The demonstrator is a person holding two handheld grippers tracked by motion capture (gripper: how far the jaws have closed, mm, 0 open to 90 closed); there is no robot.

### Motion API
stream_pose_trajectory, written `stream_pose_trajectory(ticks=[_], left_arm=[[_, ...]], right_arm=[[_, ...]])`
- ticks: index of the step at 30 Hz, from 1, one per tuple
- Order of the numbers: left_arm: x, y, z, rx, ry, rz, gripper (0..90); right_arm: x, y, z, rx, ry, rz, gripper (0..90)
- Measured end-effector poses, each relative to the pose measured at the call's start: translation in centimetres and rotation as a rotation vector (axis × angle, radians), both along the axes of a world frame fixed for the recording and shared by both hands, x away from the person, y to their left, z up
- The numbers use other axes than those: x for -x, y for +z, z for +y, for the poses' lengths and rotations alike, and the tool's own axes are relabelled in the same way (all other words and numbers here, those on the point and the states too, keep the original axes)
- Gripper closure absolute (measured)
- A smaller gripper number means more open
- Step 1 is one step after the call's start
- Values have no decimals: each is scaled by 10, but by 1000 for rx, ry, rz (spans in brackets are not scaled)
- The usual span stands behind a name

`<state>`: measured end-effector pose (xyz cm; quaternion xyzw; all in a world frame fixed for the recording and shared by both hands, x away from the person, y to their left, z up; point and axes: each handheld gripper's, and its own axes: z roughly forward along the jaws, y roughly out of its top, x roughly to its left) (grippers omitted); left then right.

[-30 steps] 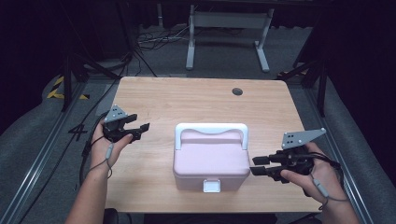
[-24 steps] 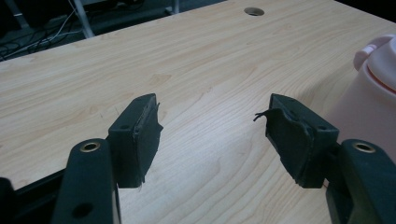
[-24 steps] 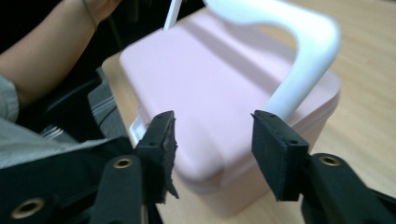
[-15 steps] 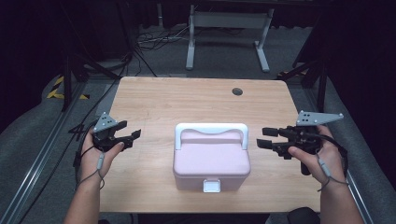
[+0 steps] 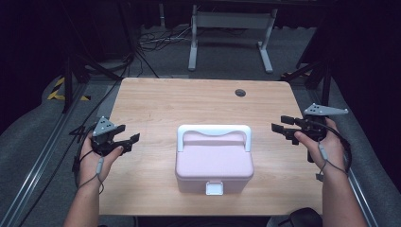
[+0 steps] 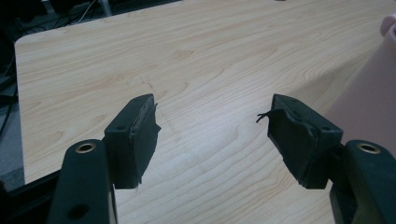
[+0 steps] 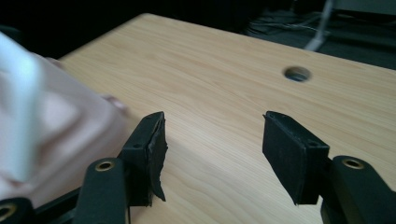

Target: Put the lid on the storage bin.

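we hold both tools off to the sides of the pink box [image 5: 214, 161], which sits at the near middle of the table [image 5: 189, 101], lid down, white handle [image 5: 213, 131] lying flat toward the far side and a white latch [image 5: 213, 189] on the near face. left gripper [image 5: 126, 140] hovers w/ jaws wide apart and nothing btwn them; in the left gripper view the box wall [image 6: 369, 100] is just off to one side. right gripper [image 5: 280, 129] also wide, nothing held, pointing in at the box from the other side, w/ the box [image 7: 51, 130] close beside one jaw in the right gripper view

step in hand looks like closing in on the box, prob to steady it and work the latch or handle. to do it well we come in level from both sides, keep jaws wide till they straddle a firm edge, then squeeze gently; plastic is smooth so it may slide on the wood. one tool should brace before the other lifts anything

surface: pale wood-grain tabletop, bare apart from a round cable hole [image 5: 240, 92] at the far right. around it: dark room, grey carpet, a metal stand [image 5: 230, 28] and loose cables [image 5: 151, 40] behind
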<state>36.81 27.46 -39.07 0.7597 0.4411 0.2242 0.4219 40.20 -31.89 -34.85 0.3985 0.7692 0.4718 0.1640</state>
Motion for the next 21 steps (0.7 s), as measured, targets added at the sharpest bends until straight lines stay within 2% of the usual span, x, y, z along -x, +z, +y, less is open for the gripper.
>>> stream_pose_trajectory(ticks=[1,4,6,11,12,15,18,21], left_arm=[[0,0,0,1,1,1,335],[-3,-1,1,-6,4,4,335],[-6,-4,1,-7,6,10,335],[-10,-8,0,-10,7,20,334],[-11,-9,1,-14,8,23,334],[-13,-10,1,-15,12,25,334],[-15,-12,1,-21,14,32,332],[-18,-15,2,-28,20,39,331]], right_arm=[[-4,-6,-4,20,-13,2,401],[-10,-14,-10,33,-31,4,378],[-16,-26,-19,56,-62,8,354],[-23,-41,-28,64,-94,18,307],[-26,-50,-33,85,-125,15,278],[-29,-58,-36,87,-144,18,273],[-34,-76,-44,75,-188,55,236],[-37,-90,-49,56,-200,82,219]])
